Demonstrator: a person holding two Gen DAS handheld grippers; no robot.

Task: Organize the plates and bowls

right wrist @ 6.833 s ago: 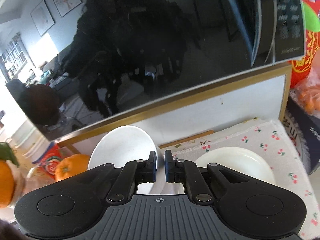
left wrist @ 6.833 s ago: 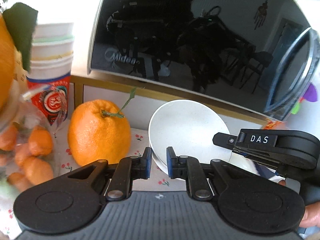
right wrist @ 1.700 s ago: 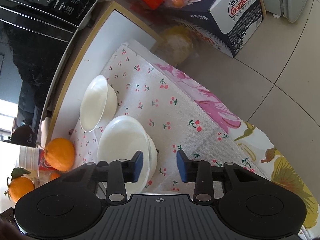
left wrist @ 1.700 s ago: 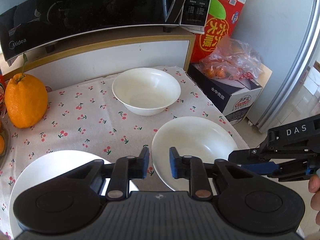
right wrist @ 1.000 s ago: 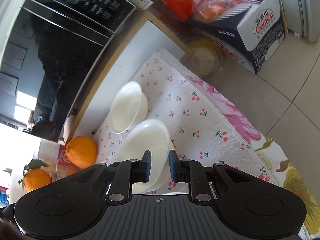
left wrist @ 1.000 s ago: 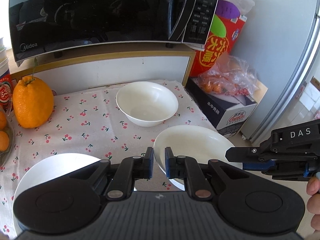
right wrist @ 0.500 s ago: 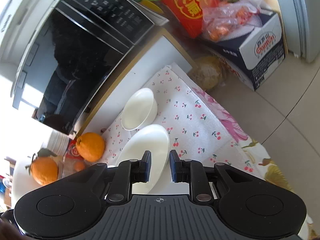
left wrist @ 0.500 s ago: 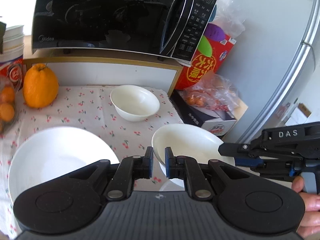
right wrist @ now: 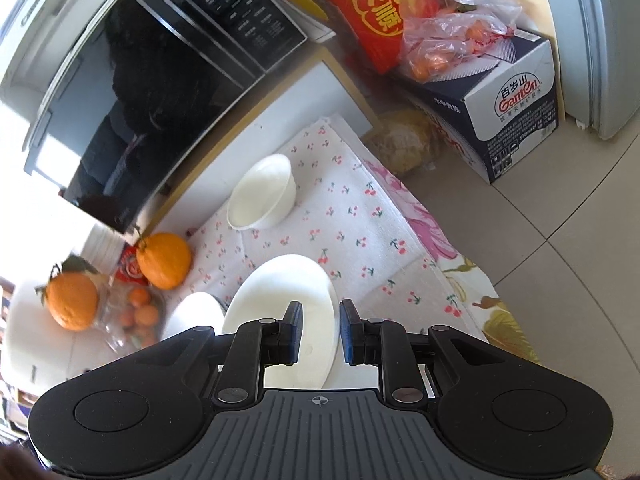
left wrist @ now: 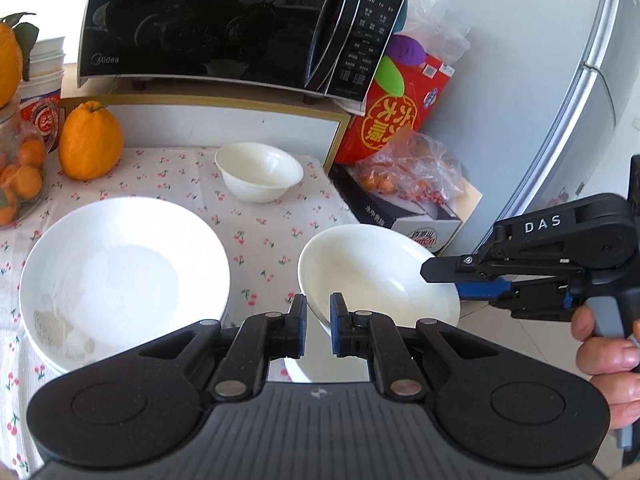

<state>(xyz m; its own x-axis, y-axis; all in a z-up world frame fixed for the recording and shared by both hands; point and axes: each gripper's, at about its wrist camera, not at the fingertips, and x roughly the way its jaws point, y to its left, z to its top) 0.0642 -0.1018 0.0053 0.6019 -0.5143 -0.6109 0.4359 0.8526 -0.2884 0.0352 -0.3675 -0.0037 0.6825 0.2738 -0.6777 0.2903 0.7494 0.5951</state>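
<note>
My left gripper (left wrist: 318, 320) is shut on the near rim of a white deep plate (left wrist: 380, 276) and holds it in the air off the table's right edge. My right gripper (right wrist: 319, 330) is shut on the opposite rim of the same plate (right wrist: 280, 312); its fingers (left wrist: 460, 276) show at the right of the left wrist view. A large white plate (left wrist: 120, 272) lies on the cherry-print tablecloth (left wrist: 260, 232) at the left. A small white bowl (left wrist: 259, 176) stands further back and also shows in the right wrist view (right wrist: 262, 200).
A black microwave (left wrist: 224, 24) sits on a shelf behind. A big orange (left wrist: 90, 144) and a bag of small oranges (left wrist: 20, 176) are at the left. A carton (left wrist: 400, 212) with bagged fruit and a red box (left wrist: 396, 120) stand at the right by the fridge (left wrist: 592, 100).
Both grippers closed on the deep plate and lifted it up and back from the table, right of the large plate. The small bowl has not moved.
</note>
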